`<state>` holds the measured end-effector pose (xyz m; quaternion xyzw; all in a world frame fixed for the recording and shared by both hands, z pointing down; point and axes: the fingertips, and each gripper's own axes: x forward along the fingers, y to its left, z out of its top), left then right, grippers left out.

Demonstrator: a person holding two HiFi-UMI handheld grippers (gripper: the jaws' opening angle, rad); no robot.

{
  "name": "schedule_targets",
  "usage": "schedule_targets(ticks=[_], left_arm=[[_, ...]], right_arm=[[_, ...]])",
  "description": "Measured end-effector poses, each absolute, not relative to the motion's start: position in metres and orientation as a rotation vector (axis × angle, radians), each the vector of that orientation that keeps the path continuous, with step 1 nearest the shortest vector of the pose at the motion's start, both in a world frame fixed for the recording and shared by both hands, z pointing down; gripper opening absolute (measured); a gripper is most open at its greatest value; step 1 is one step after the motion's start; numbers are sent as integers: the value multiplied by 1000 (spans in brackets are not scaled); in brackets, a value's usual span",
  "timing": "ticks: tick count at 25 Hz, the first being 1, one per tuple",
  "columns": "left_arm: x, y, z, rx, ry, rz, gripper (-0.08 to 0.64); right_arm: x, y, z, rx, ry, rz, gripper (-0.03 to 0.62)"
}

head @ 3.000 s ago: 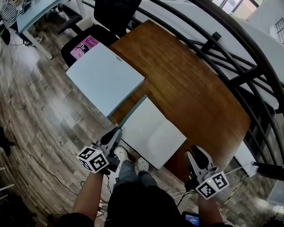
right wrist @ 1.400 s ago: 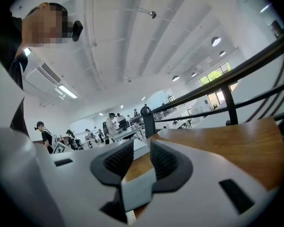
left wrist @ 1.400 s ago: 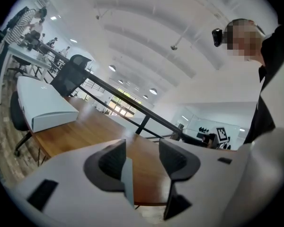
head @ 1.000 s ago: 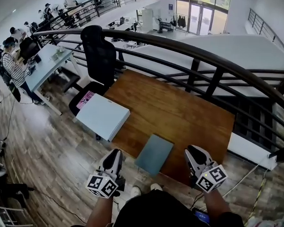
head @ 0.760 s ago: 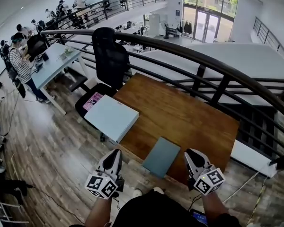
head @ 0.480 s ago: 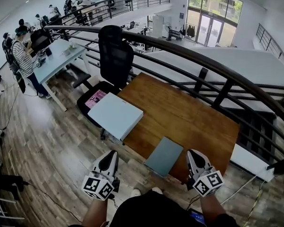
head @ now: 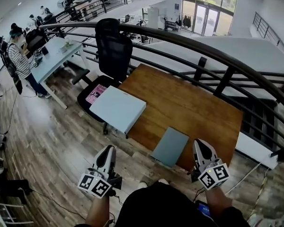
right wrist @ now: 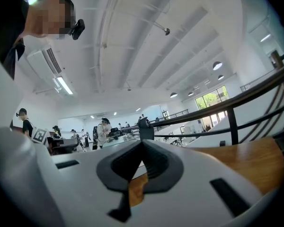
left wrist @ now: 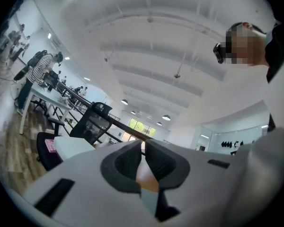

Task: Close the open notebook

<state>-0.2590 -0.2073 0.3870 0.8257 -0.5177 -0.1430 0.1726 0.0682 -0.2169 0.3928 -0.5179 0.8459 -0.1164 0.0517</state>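
Both claws are seen with their jaws drawn together and nothing between them. The left claw (head: 108,150) is held over the plank floor (head: 47,131), short of the table's near edge. The right claw (head: 200,144) is held at that edge.

The notebook (head: 170,146) lies shut and flat on the table (head: 194,103), ahead of and between the two claws, nearer the right one and apart from both. Its near side is set right at the table's edge; whether it overhangs cannot be told. Bare tabletop is left open beyond the notebook and ahead of the right claw, as far as the dark railing (head: 217,56) that curves along the far side.

Ahead of the left claw, a white slab (head: 118,109) rests partly over the table's left edge and partly over the seat of a black office chair (head: 112,41). A pink printed sheet (head: 95,92) is seen under it on the seat. Open floor lies to the left of that claw.

The notebook's cover is a plain, matt grey-blue rectangle. The table is a smooth, warm-brown wooden board with straight edges. The slab is flat and square-cornered, and the floor shows grey-brown grained planks.
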Motion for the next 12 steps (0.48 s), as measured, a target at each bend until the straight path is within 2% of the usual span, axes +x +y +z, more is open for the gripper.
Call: schedule_targets(ticks=[12], left_arm=[[-273,-213,396,2305,-1507,-391,31]], right_arm=[[42,-215,416,-1576,2640,-443,-6]])
